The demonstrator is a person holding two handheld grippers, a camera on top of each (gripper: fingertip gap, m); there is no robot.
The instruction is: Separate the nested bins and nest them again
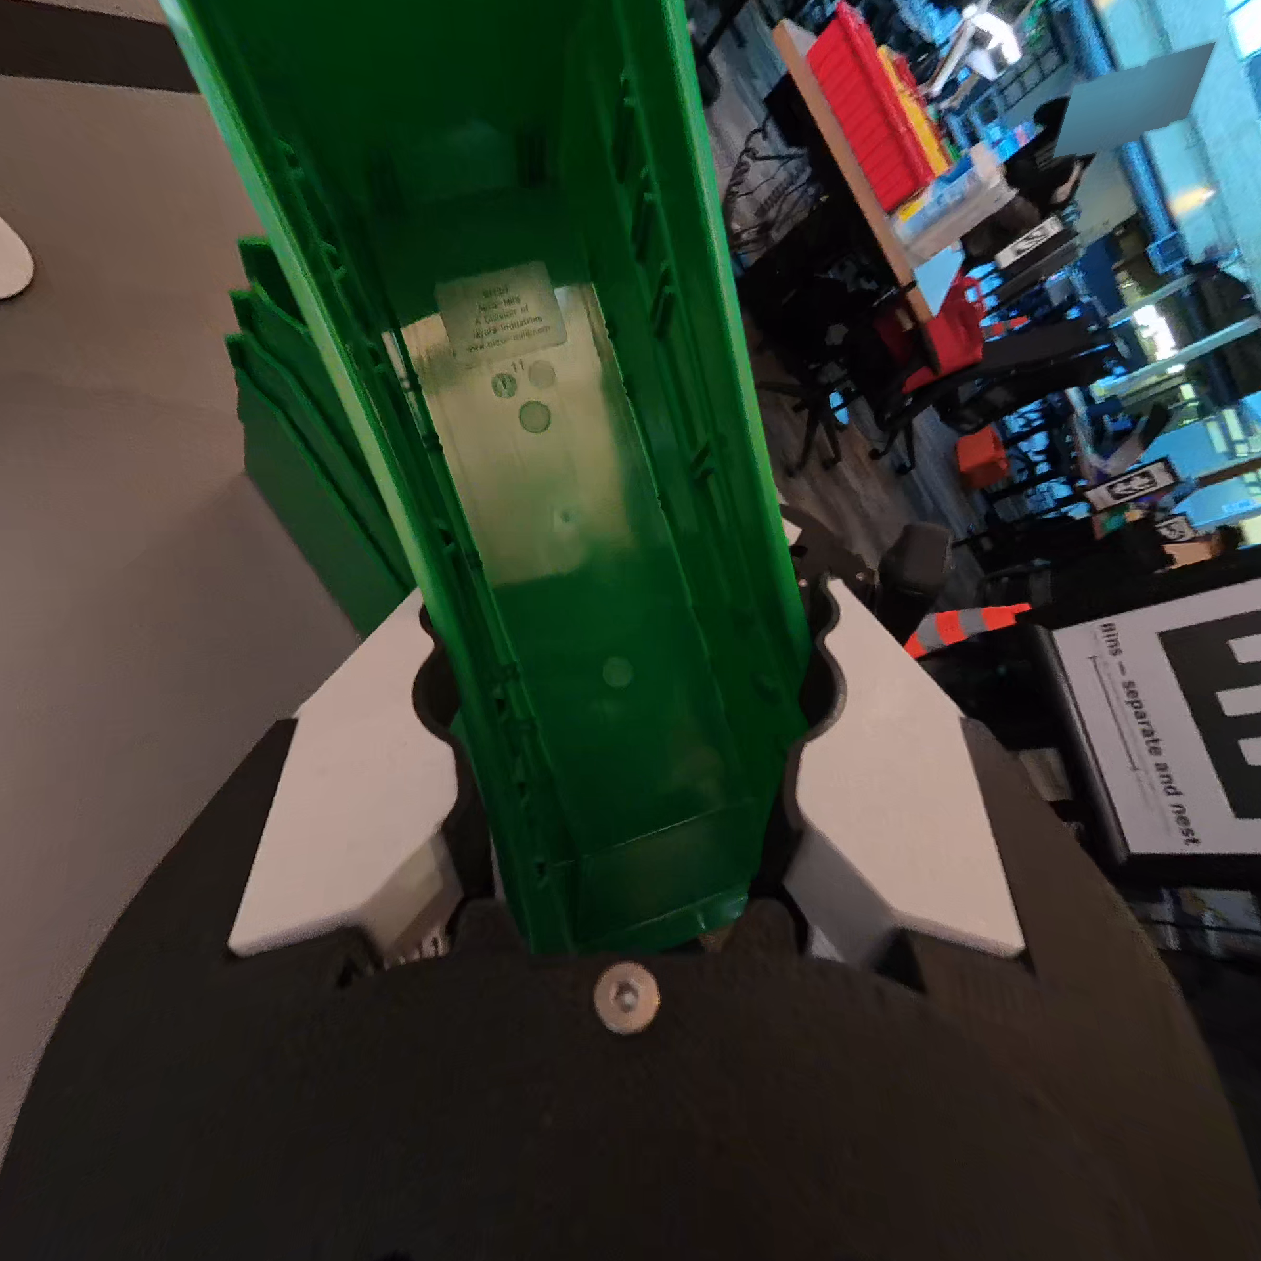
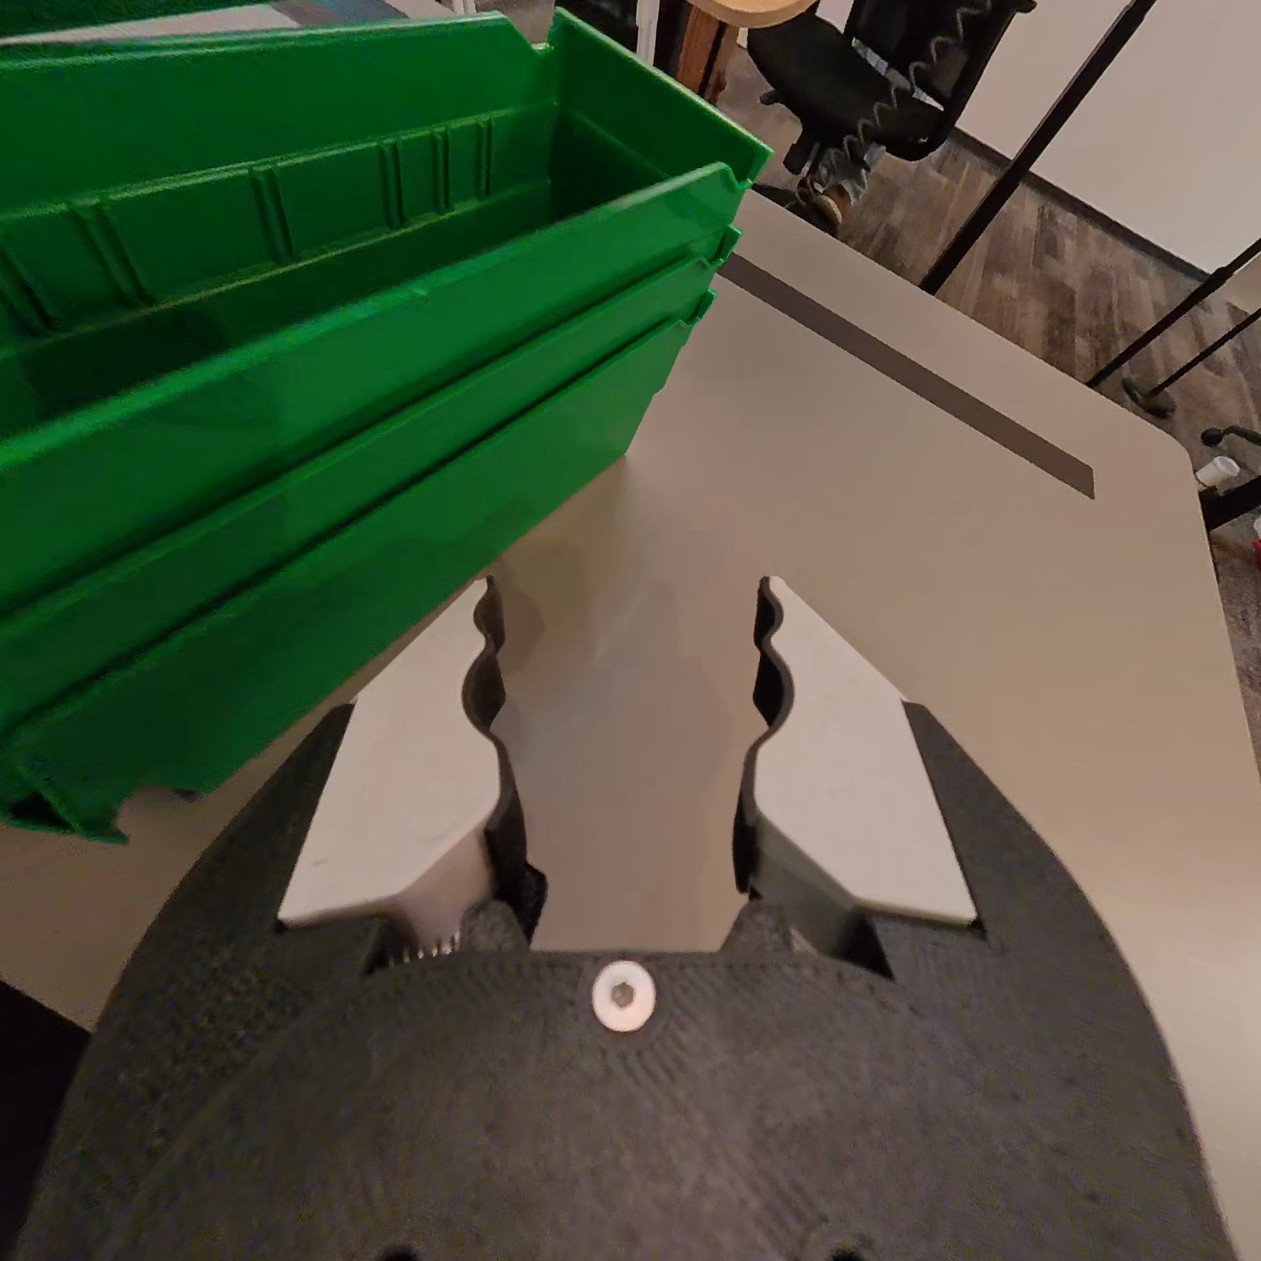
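Observation:
My left gripper (image 1: pixel 628 607) is shut on a long green bin (image 1: pixel 546 443), with one finger on each long side wall. The bin points away from me, its open inside facing the camera, with a pale label on its floor. It is raised above the grey table (image 1: pixel 102 477). Behind it on the left is the stack of nested green bins (image 1: pixel 293 409). In the right wrist view this stack (image 2: pixel 307 409) holds several bins and fills the upper left. My right gripper (image 2: pixel 628 587) is open and empty over the table (image 2: pixel 887 546), just right of the stack's side.
A white sign card (image 1: pixel 1160 716) with a black marker stands at the right. Beyond it are shelves with red and yellow bins (image 1: pixel 873 116) and office chairs. The right wrist view shows a dark strip (image 2: pixel 907 375) on the table, its rounded far corner, a chair (image 2: pixel 873 82) and black stand legs (image 2: pixel 1023 157).

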